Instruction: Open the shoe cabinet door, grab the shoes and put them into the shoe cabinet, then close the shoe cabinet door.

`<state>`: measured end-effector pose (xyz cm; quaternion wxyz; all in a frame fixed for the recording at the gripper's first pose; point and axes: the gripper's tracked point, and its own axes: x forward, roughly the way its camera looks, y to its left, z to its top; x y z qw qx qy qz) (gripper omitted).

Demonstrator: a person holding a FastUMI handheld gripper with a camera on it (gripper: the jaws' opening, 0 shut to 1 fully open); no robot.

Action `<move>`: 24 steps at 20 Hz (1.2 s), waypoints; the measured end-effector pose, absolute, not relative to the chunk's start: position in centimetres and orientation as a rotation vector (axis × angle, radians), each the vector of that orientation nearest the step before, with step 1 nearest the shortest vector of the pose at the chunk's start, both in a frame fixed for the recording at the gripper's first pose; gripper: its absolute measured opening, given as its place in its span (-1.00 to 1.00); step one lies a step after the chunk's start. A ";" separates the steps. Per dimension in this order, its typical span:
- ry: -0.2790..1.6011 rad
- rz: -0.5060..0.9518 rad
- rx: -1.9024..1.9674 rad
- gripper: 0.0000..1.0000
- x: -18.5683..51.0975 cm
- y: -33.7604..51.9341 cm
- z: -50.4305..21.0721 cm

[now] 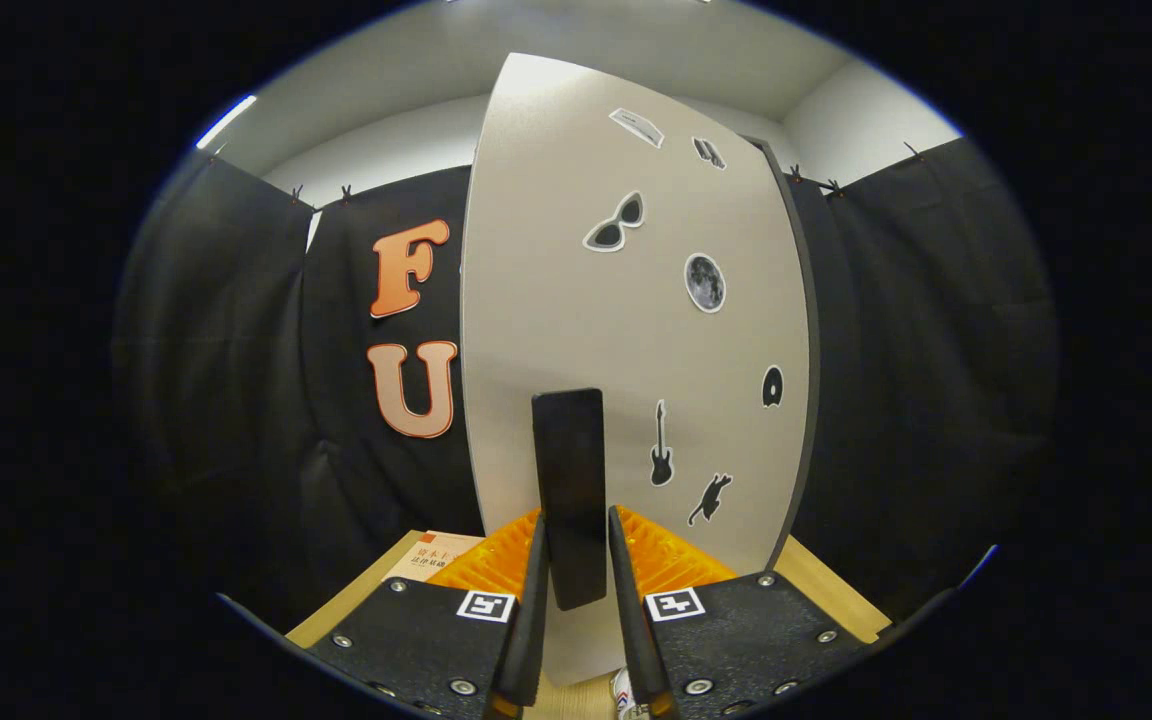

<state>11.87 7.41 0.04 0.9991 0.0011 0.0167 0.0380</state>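
Observation:
The shoe cabinet door (626,330) is a pale grey panel with several black stickers, standing upright just ahead of me and swung at an angle, its dark edge on the right. A black vertical handle (568,490) sticks out from its lower part. My gripper (576,570) has the handle between its two fingers, and both fingers press on its sides. The inside of the cabinet is hidden behind the door.
A light wooden table surface (826,590) runs under the door and the gripper. A book or booklet (431,560) lies on the table to the left of the fingers. Black cloth walls close the booth behind and on both sides.

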 end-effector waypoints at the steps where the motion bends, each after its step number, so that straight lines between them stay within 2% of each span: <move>1: 0.029 0.075 -0.003 -0.33 11.4 7.1 0.2; 10: 0.030 0.040 -0.015 -0.33 7.6 2.9 0.3; 24: 0.039 -0.098 -0.003 -0.33 2.3 -6.0 0.2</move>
